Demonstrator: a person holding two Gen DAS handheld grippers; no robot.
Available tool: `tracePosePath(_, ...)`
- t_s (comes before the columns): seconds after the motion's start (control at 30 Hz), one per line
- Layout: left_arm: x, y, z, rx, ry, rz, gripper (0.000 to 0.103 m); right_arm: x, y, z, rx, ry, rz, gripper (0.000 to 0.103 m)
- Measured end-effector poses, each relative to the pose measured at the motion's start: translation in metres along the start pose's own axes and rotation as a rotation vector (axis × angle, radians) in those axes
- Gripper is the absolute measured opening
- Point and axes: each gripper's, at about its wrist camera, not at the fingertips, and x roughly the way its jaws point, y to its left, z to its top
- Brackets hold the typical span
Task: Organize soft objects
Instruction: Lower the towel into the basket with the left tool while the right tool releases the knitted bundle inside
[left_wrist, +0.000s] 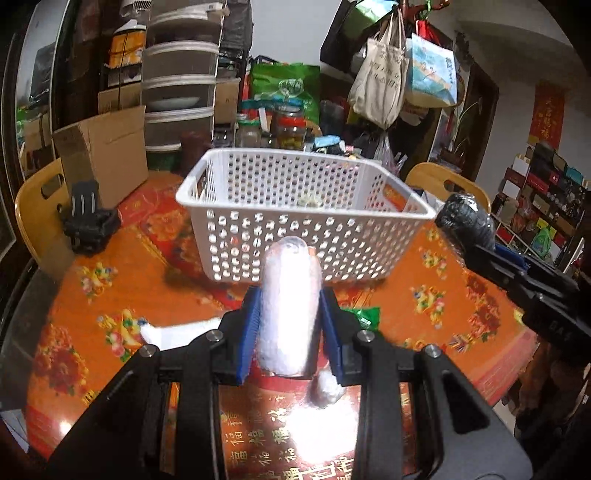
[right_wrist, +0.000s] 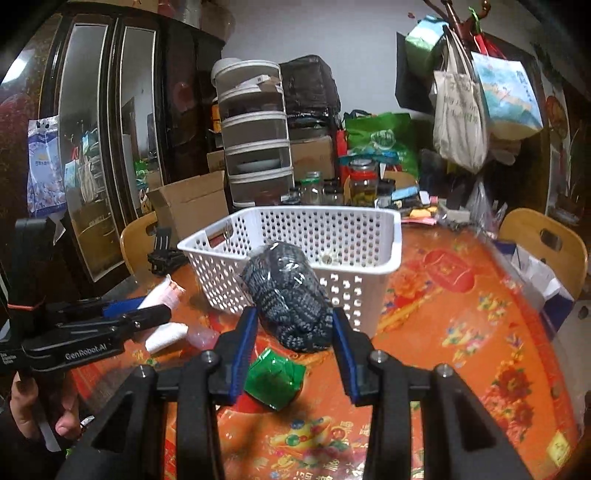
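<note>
The left wrist fisheye is looking forward along its own blue-padded fingers (left_wrist: 255, 332), facing the white perforated plastic basket (left_wrist: 306, 251) close ahead on the round orange floral-covered table (left_wrist: 92, 295). The right wrist fisheye is looking the same general way from further right, seeing that basket (right_wrist: 354, 291) from its corner, near. Both are sharing the basket, the table (right_wrist: 461, 332), the brown cardboard box (left_wrist: 107, 155) and the hanging cloth tote bags (right_wrist: 461, 122); each is catching the other tool at its edge.
</note>
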Motion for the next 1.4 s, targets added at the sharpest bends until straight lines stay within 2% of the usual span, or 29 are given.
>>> tracePosePath(0.2,-0.022,-0.006,0.03,0.016,-0.042,-0.003,0.03,-0.009,0.001,0.023,-0.035,-0.027,-0.018,0.039)
tracePosePath(0.37,-0.032,-0.009,0.071,0.029,-0.076,-0.009,0.03,-0.007,-0.001,0.05,-0.059,-0.039,-0.031,0.039)
tracePosePath(0.53,-0.019,-0.009,0.122,0.032,-0.054,-0.019,0.03,0.01,-0.004,0.081,-0.089,-0.008,-0.045,0.039)
tracePosePath(0.63,0.0,-0.008,0.149,0.033,-0.027,-0.006,0.03,0.032,-0.005,0.1,-0.098,0.044,-0.055,0.039)
tracePosePath(0.8,0.055,-0.001,0.178,0.009,0.083,0.008,0.03,0.086,-0.011,0.117,-0.091,0.177,-0.076,0.039)
tracePosePath(0.9,0.102,0.006,0.183,-0.004,0.191,0.035,0.03,0.121,-0.017,0.118,-0.085,0.266,-0.099,0.039)
tracePosePath(1.13,0.191,0.017,0.167,-0.037,0.398,0.087,0.03,0.188,-0.032,0.105,-0.083,0.462,-0.157,0.039)
tracePosePath(1.3,0.221,0.017,0.153,-0.031,0.49,0.091,0.03,0.213,-0.037,0.095,-0.089,0.562,-0.149,0.039)
tracePosePath(1.4,0.232,0.016,0.147,-0.021,0.518,0.102,0.03,0.223,-0.035,0.089,-0.119,0.598,-0.162,0.039)
